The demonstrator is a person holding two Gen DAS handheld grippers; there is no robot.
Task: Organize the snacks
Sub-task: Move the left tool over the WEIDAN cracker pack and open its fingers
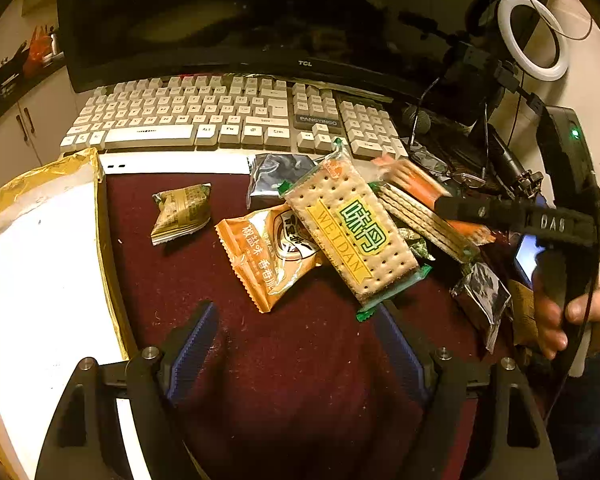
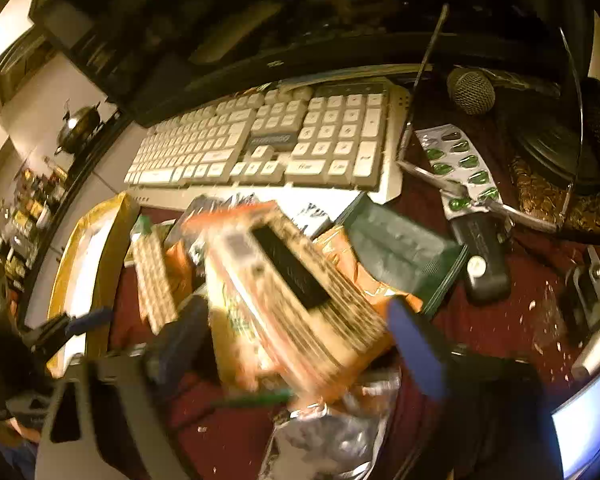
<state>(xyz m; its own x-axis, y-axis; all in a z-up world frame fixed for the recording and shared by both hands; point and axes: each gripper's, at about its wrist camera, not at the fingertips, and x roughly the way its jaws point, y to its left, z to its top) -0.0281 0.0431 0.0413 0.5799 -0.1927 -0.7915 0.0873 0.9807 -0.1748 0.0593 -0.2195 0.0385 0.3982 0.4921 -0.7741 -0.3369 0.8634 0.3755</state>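
My left gripper (image 1: 295,312) stands open over bare maroon cloth, its right fingertip just short of the green end of a Weidan cracker pack (image 1: 352,232). That pack lies across an orange snack pouch (image 1: 267,256). A small brown pouch (image 1: 181,212) sits apart on the left. In the right wrist view my right gripper (image 2: 295,304) is shut on a blurred orange cracker pack (image 2: 283,300), whose edges meet both blue pads (image 2: 416,340). Under it lie a green pouch (image 2: 400,256) and a silver foil pouch (image 2: 328,436).
A gold-rimmed white tray (image 1: 103,220) fills the left side. Behind the snacks are a white keyboard (image 1: 219,116) and a dark monitor (image 1: 219,20). On the right are a ring light (image 1: 534,36), a microphone (image 2: 471,90), a pill blister (image 2: 460,164) and a black device (image 2: 484,264).
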